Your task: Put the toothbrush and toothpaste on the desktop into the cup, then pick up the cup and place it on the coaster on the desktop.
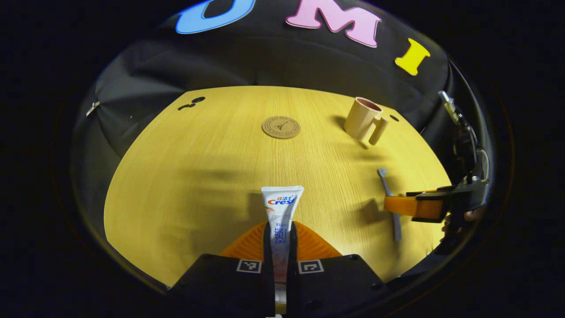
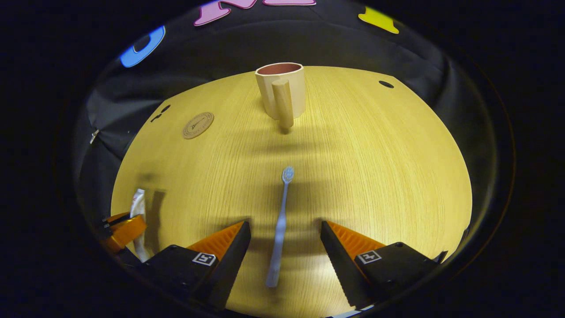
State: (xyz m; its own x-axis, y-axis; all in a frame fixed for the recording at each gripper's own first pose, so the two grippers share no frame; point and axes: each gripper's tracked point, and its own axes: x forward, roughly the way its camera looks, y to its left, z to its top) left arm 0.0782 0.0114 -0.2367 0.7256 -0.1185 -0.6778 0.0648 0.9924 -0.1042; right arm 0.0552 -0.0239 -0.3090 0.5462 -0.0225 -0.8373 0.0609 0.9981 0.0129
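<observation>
Toothpaste gripped, toothbrush lying between spread fingers.

Taking the cup (image 2: 280,90) as landmark, left to right: the coaster (image 2: 198,125) lies on the desktop (image 2: 375,168) left of it; the left gripper (image 1: 280,240) is clamped on the toothpaste (image 1: 281,207), nearer than the cup and left of it; the toothbrush (image 2: 279,229) lies flat, nearer than the cup, between the wide-open fingers of the right gripper (image 2: 284,243), untouched.

toothpaste (image 1: 281,212) tail hidden between fingers (image 1: 267,247)
</observation>
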